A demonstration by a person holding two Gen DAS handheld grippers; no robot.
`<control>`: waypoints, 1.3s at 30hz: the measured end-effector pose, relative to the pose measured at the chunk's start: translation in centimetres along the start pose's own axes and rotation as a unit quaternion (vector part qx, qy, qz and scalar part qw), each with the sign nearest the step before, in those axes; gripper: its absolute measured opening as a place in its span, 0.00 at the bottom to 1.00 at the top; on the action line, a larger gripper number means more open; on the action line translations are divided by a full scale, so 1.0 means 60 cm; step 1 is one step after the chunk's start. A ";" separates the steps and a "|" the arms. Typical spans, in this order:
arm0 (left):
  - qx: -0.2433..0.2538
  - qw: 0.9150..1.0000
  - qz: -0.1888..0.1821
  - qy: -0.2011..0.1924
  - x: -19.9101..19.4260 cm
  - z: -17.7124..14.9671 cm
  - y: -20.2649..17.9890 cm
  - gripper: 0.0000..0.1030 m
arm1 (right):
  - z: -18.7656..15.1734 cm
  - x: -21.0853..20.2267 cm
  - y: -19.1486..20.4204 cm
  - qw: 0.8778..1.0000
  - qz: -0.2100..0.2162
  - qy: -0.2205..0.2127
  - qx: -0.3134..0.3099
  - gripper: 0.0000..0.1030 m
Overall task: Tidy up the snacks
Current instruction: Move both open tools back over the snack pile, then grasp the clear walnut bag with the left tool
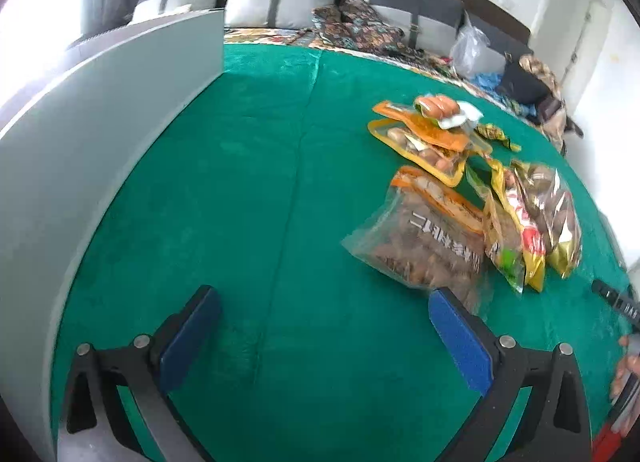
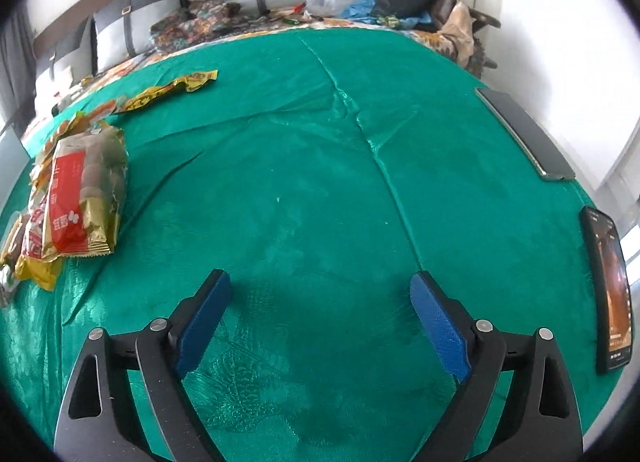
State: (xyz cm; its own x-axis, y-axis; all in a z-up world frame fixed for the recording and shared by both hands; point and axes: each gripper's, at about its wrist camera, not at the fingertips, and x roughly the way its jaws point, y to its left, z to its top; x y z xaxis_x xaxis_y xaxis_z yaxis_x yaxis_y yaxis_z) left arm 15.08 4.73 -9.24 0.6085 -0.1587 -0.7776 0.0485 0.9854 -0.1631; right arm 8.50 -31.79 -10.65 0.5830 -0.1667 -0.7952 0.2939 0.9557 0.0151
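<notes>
Green velvet tabletop (image 1: 248,190): both the left gripper (image 1: 324,322) and right gripper (image 2: 320,302) hover released and empty, so sorting seems unstarted; next likely grasp is the clear bag of brown snacks (image 1: 424,238) beside the left gripper.

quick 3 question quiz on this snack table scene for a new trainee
1. True or false: the left gripper is shut on a snack bag.
2. Multiple choice: the clear bag with the orange strip lies where in the left wrist view? A) between the fingers B) ahead and right of the gripper C) on the grey panel
3. Fill in: beyond the right gripper, the two phones lie along the ____ edge of the green cloth.

Key: 1 false, both grippers are open and empty. 2 B. 3 right.
</notes>
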 end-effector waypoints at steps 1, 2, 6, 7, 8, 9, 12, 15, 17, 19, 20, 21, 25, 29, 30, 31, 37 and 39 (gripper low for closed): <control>0.005 1.000 0.003 0.002 0.002 0.000 -0.001 1.00 | 0.000 0.000 0.000 1.000 0.000 0.000 0.000 0.91; 0.009 1.000 0.005 0.003 0.003 0.000 -0.002 1.00 | 0.001 0.000 0.000 1.000 0.000 0.000 0.000 0.91; 0.018 1.000 0.019 0.009 0.011 0.002 -0.011 1.00 | 0.001 0.001 0.001 1.000 0.000 0.000 0.000 0.91; 0.021 0.999 0.023 0.010 0.012 0.002 -0.013 1.00 | 0.001 0.001 0.001 1.000 -0.001 0.000 0.000 0.91; 0.024 0.999 0.026 0.011 0.012 0.001 -0.014 1.00 | 0.001 0.001 0.001 1.000 -0.001 0.000 0.000 0.91; 0.027 0.999 0.029 0.013 0.013 0.001 -0.015 1.00 | 0.001 0.001 0.001 1.000 -0.001 0.000 0.000 0.91; 0.026 0.999 0.027 0.012 0.012 0.000 -0.013 1.00 | 0.002 0.001 0.001 1.000 -0.001 0.000 0.000 0.91; 0.024 0.999 0.023 0.011 0.011 0.000 -0.011 1.00 | 0.001 0.001 0.002 1.000 -0.002 0.000 0.000 0.91; 0.024 0.999 0.023 0.011 0.011 0.000 -0.011 1.00 | 0.001 0.001 0.002 1.000 -0.002 0.000 0.000 0.91; 0.024 0.999 0.023 0.011 0.011 0.000 -0.010 1.00 | 0.001 0.001 0.002 1.000 -0.002 -0.001 0.000 0.91; 0.024 0.999 0.023 0.011 0.011 0.000 -0.010 1.00 | 0.001 0.001 0.002 1.000 -0.002 -0.001 0.000 0.91; 0.024 0.999 0.023 0.011 0.011 0.000 -0.010 1.00 | 0.001 0.001 0.002 1.000 -0.002 -0.001 0.000 0.91; 0.027 0.999 0.026 0.012 0.011 0.000 -0.010 1.00 | 0.001 0.001 0.002 1.000 -0.002 -0.001 0.000 0.91; 0.032 0.999 0.031 0.014 0.013 0.000 -0.013 1.00 | 0.001 0.002 0.002 1.000 -0.002 -0.001 0.000 0.91; 0.034 0.999 0.034 0.015 0.013 0.000 -0.014 1.00 | 0.001 0.002 0.002 1.000 -0.002 -0.001 0.000 0.91; 0.035 0.999 0.035 0.016 0.014 0.000 -0.015 1.00 | 0.001 0.002 0.003 1.000 -0.002 -0.001 0.000 0.91; 0.043 0.998 0.043 0.019 0.015 -0.001 -0.019 1.00 | 0.001 0.002 0.002 1.000 -0.002 -0.001 0.000 0.91; 0.058 0.997 0.044 0.030 0.011 -0.006 -0.021 1.00 | 0.001 0.002 0.003 1.000 -0.002 -0.001 0.000 0.91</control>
State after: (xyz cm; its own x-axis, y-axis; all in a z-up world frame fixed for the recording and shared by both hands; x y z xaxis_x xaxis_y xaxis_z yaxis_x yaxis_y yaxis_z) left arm 15.16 3.35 -9.77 0.5668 -0.0713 -0.8208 0.0898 0.9957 -0.0245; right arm 8.65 -31.65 -10.72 0.5830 -0.1714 -0.7942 0.2966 0.9549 0.0117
